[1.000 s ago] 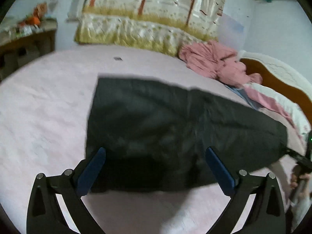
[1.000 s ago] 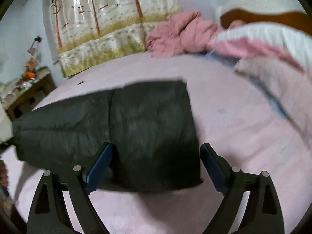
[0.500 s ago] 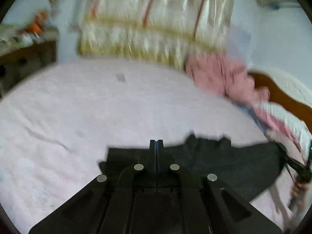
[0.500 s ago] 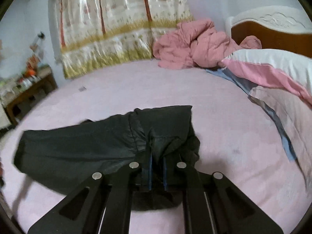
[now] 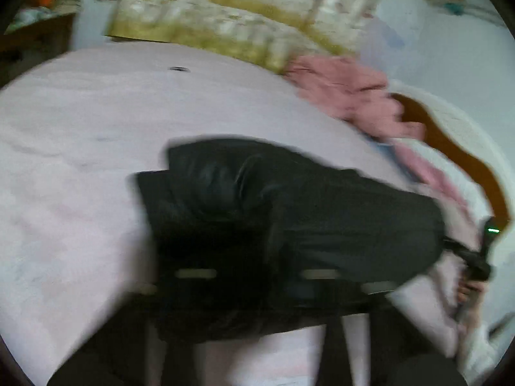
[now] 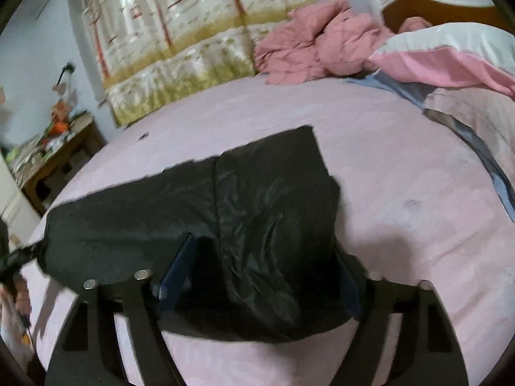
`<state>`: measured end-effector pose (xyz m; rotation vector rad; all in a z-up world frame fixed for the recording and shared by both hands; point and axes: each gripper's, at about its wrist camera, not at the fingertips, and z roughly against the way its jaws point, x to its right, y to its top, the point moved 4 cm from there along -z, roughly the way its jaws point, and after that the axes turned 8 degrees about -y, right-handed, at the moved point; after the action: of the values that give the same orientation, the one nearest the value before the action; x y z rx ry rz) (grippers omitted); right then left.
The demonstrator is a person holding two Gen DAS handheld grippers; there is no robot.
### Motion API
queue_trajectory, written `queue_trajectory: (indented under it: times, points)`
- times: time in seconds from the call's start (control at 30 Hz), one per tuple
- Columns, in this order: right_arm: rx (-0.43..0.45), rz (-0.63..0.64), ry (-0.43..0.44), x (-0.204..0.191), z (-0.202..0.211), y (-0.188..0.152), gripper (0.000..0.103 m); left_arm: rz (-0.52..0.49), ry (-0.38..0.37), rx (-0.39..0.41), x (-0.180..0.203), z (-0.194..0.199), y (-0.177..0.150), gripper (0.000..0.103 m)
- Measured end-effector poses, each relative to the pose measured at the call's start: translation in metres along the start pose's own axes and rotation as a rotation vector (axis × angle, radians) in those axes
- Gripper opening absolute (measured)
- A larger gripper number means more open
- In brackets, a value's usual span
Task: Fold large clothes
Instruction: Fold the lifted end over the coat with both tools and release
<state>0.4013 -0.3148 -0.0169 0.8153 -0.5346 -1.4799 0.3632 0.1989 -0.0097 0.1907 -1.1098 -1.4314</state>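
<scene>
On the pink bed lies a black, shiny padded garment, one fold over itself; further folds likely remain. Right gripper jaws, just opening, straddle its near edge; left gripper jaws look shut, blurred against fabric.

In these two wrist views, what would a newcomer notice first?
First, the dark, shiny, slightly puffy garment, folded over itself on the pale pink bedsheet in the middle. Behind it, a crumpled pink blanket lies heaped against the tree-patterned curtain.
</scene>
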Motion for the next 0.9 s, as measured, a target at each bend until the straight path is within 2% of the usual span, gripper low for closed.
queue_trajectory:
  times: [0.03, 0.07, 0.13, 0.27, 0.33, 0.4, 0.47, 0.57, 0.63, 0.67, 0.7, 0.73, 0.77, 0.8, 0.83, 0.87, 0.9]
  points:
    - [0.005, 0.019, -0.01, -0.002, 0.001, 0.001, 0.016, -0.044, 0.026, 0.042, 0.009, 0.002, 0.007, 0.007]
    - [0.022, 0.028, -0.015, -0.003, 0.004, 0.005, 0.007, -0.089, 0.053, 0.074, 0.019, 0.004, 0.014, 0.006]
    - [0.109, 0.006, -0.01, -0.004, 0.017, 0.017, 0.006, -0.163, 0.105, 0.143, 0.039, 0.008, 0.034, 0.006]
    - [0.202, 0.0, -0.076, -0.015, 0.029, 0.045, 0.005, -0.18, 0.152, 0.157, 0.052, -0.005, 0.069, 0.006]
    - [0.186, 0.027, -0.112, -0.022, 0.018, 0.056, 0.005, -0.184, 0.209, 0.095, 0.046, -0.029, 0.083, 0.006]
    - [0.117, 0.046, -0.136, -0.025, -0.008, 0.059, 0.005, -0.143, 0.244, 0.006, 0.03, -0.057, 0.083, 0.006]
    - [0.046, 0.053, -0.162, -0.023, -0.032, 0.051, 0.005, -0.121, 0.252, -0.037, 0.021, -0.074, 0.076, 0.008]
    - [0.024, 0.07, -0.176, -0.022, -0.046, 0.035, 0.005, -0.116, 0.232, -0.043, 0.009, -0.082, 0.06, 0.011]
    - [0.03, 0.086, -0.18, -0.019, -0.044, 0.025, 0.007, -0.082, 0.209, -0.026, 0.001, -0.079, 0.053, 0.019]
    - [0.04, 0.093, -0.179, -0.017, -0.042, 0.022, 0.008, -0.068, 0.195, -0.005, -0.002, -0.074, 0.051, 0.024]
    - [0.056, 0.098, -0.183, -0.016, -0.037, 0.021, 0.014, -0.072, 0.192, 0.014, -0.001, -0.067, 0.048, 0.027]
    - [0.073, 0.095, -0.19, -0.015, -0.032, 0.02, 0.019, -0.081, 0.201, 0.033, -0.001, -0.06, 0.046, 0.04]
    - [0.09, 0.085, -0.199, -0.012, -0.025, 0.019, 0.033, -0.097, 0.227, 0.063, 0.001, -0.05, 0.044, 0.065]
    - [0.105, 0.07, -0.2, -0.009, -0.017, 0.019, 0.051, -0.11, 0.253, 0.102, 0.003, -0.039, 0.04, 0.078]
    - [0.12, 0.05, -0.197, -0.005, -0.01, 0.019, 0.061, -0.116, 0.264, 0.143, 0.005, -0.029, 0.038, 0.089]
    - [0.141, 0.021, -0.191, -0.001, -0.002, 0.019, 0.071, -0.116, 0.259, 0.183, 0.008, -0.019, 0.036, 0.089]
    - [0.16, -0.011, -0.175, 0.002, 0.007, 0.02, 0.072, -0.105, 0.236, 0.203, 0.01, -0.01, 0.033, 0.089]
